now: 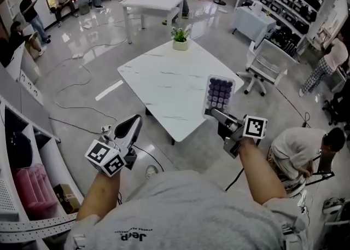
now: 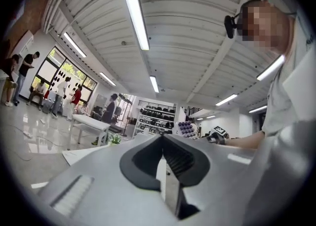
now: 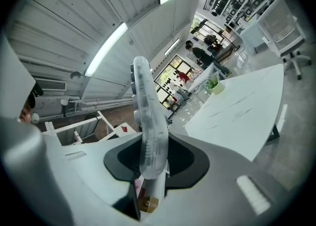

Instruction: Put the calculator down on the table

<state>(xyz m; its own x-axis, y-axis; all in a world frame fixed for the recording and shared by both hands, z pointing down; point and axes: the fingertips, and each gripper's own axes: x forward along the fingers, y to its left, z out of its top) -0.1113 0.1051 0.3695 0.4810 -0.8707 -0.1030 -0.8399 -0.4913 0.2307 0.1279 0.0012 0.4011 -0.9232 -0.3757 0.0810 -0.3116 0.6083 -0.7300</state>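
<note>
Head view: the right gripper [image 1: 215,114] clamps the lower end of a clear-cased calculator with round purple keys [image 1: 220,94]. The calculator stands upright with its key face toward the camera, in the air at the near right edge of the white marble-patterned table [image 1: 158,79], not resting on it. A small potted plant in a white pot [image 1: 181,39] stands at the table's far corner. The left gripper [image 1: 134,122] is over the grey floor beside the table.

Left gripper view: the jaws are pressed together with nothing between them.

Right gripper view: the calculator appears edge-on, pinched between both jaws, with the table beyond at right.
</note>
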